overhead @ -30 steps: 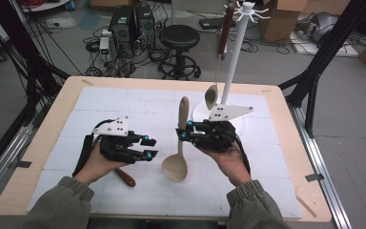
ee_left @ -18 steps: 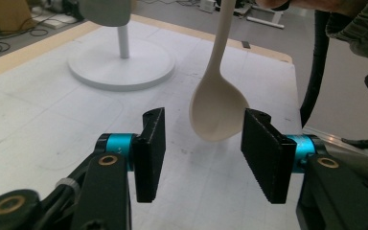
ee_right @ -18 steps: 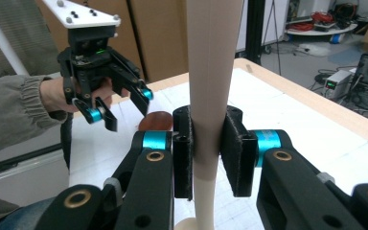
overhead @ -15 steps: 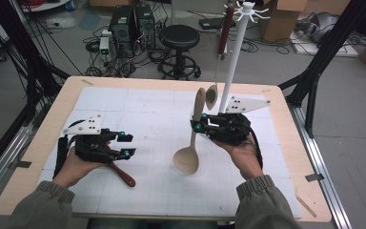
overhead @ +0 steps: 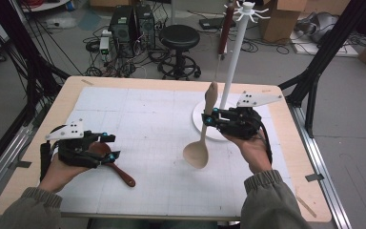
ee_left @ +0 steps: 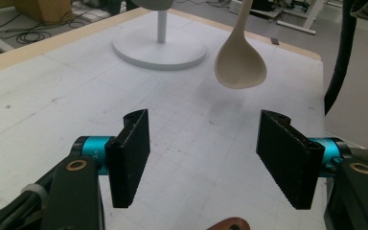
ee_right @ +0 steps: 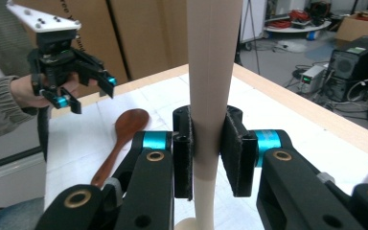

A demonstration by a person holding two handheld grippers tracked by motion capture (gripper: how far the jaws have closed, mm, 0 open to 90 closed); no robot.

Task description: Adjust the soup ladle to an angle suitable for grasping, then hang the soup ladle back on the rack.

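High view: the right tongs (overhead: pixel 208 119) grasp the handle of a pale wooden spoon (overhead: pixel 198 151), held above the white-matted worktop (overhead: pixel 147 119) with its bowl down, beside the white stand's round base (overhead: pixel 208 131). The left tongs (overhead: pixel 110 145) hover over a dark brown wooden spoon (overhead: pixel 119 171) lying on the mat.

Left gripper view: the left tongs (ee_left: pixel 203 158) have just been opening, released, nothing between them.

Right gripper view: the right tongs (ee_right: pixel 214 151) are clenched on the pale handle (ee_right: pixel 214 72).
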